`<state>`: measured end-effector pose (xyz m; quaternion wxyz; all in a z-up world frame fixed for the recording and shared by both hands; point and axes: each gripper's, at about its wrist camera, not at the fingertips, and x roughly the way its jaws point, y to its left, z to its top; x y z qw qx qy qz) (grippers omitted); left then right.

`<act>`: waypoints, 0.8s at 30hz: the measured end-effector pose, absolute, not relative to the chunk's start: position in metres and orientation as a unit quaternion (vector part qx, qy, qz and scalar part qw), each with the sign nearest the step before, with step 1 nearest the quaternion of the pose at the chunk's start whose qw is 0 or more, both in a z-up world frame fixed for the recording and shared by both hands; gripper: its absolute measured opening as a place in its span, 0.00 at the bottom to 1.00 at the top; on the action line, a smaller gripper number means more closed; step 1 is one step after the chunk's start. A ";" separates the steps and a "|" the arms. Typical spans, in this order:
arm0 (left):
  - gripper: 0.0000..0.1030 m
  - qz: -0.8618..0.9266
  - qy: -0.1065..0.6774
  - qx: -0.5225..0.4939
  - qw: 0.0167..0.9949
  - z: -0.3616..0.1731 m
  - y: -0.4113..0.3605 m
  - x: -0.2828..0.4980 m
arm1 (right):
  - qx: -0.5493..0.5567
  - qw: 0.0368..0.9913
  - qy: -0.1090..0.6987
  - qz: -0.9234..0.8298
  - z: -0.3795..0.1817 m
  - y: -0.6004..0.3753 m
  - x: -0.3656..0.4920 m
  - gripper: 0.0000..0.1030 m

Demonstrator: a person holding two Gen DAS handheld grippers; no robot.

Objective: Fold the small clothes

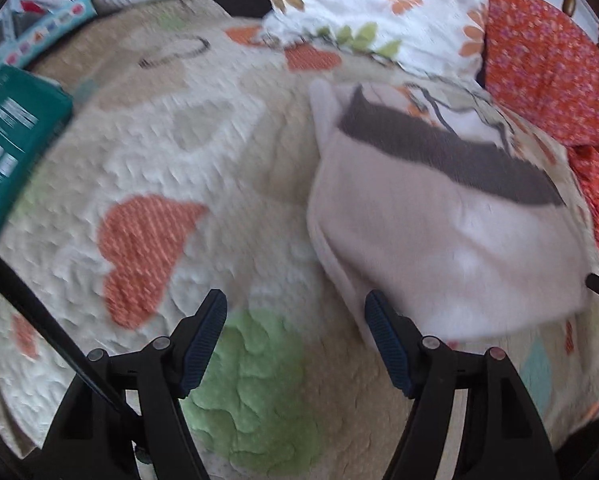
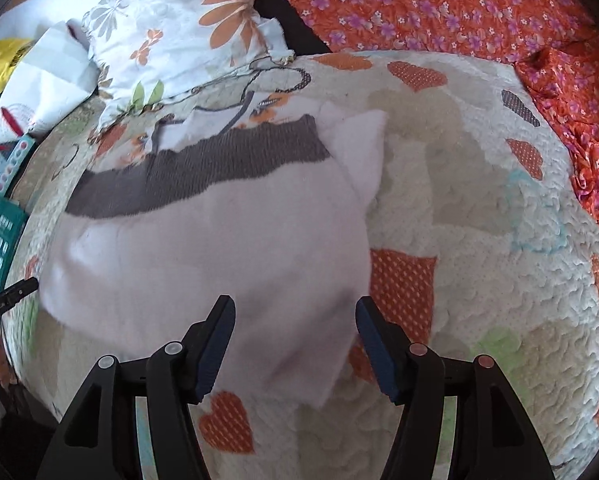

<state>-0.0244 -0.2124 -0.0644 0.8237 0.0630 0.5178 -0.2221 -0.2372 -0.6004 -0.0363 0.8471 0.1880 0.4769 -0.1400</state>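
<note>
A small pale pink garment [image 1: 439,240] with a dark grey waistband [image 1: 451,148] lies flat on the quilted bedspread [image 1: 219,140]. In the left wrist view it fills the right half, and its near left corner lies just past the right finger of my left gripper [image 1: 295,304], which is open over bare quilt. In the right wrist view the garment [image 2: 219,248] lies centre-left, with a small flap sticking out at its far right corner. My right gripper [image 2: 295,308] hangs open over its near edge, the cloth beneath the gap and the pads clear of it.
A teal box [image 1: 7,140] sits at the left edge of the quilt. A white floral pillow [image 2: 171,32] and an orange flowered cloth [image 2: 459,8] border the far side. A black strap [image 1: 39,312] crosses the lower left of the left wrist view.
</note>
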 end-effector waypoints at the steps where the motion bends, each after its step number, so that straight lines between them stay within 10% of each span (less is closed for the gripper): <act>1: 0.67 -0.232 0.520 0.065 0.820 -0.069 -0.214 -0.027 | 0.187 0.847 0.479 -0.135 -0.038 -0.601 -0.241 0.65; 7: 0.64 -0.249 0.498 0.101 0.824 -0.072 -0.237 -0.038 | 0.191 0.844 0.490 -0.107 -0.055 -0.595 -0.247 0.66; 9: 0.50 -0.255 0.500 0.100 0.821 -0.071 -0.241 -0.037 | 0.177 0.848 0.486 -0.113 -0.052 -0.589 -0.246 0.66; 11: 0.06 -0.272 0.510 0.079 0.812 -0.067 -0.239 -0.035 | 0.154 0.857 0.473 -0.132 -0.042 -0.581 -0.247 0.66; 19: 0.03 -0.279 0.482 0.051 0.829 -0.039 -0.230 -0.030 | 0.177 0.856 0.473 -0.111 -0.044 -0.565 -0.249 0.64; 24: 0.03 -0.286 0.455 0.049 0.842 -0.018 -0.226 -0.035 | 0.205 0.848 0.477 -0.104 -0.055 -0.570 -0.239 0.16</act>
